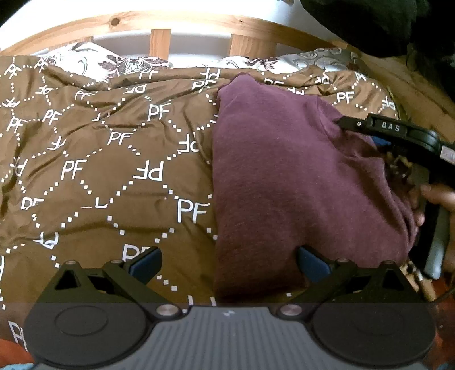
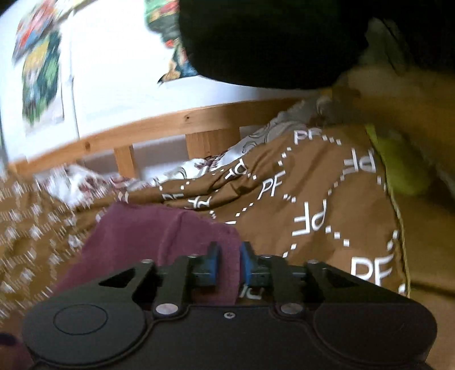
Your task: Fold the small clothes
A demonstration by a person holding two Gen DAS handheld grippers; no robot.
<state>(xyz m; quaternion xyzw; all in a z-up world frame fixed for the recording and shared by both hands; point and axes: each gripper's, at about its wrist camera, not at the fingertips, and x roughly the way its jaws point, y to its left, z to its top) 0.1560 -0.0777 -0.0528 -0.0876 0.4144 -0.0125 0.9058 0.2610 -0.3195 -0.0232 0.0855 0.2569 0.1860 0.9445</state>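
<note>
Here, the maroon garment (image 1: 298, 176) lies folded on the brown bedspread (image 1: 99, 170), at three o'clock. My left tongs (image 1: 227, 264) stand spread; my right tongs (image 2: 229, 264) straddle its edge, narrowly parted. Soft, light, limp: grip a hem.

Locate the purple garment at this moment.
The purple garment lies on the brown PF-patterned blanket, right of centre in the left wrist view, its far end toward the wooden bed rail. The right gripper straddles its edge.
</note>
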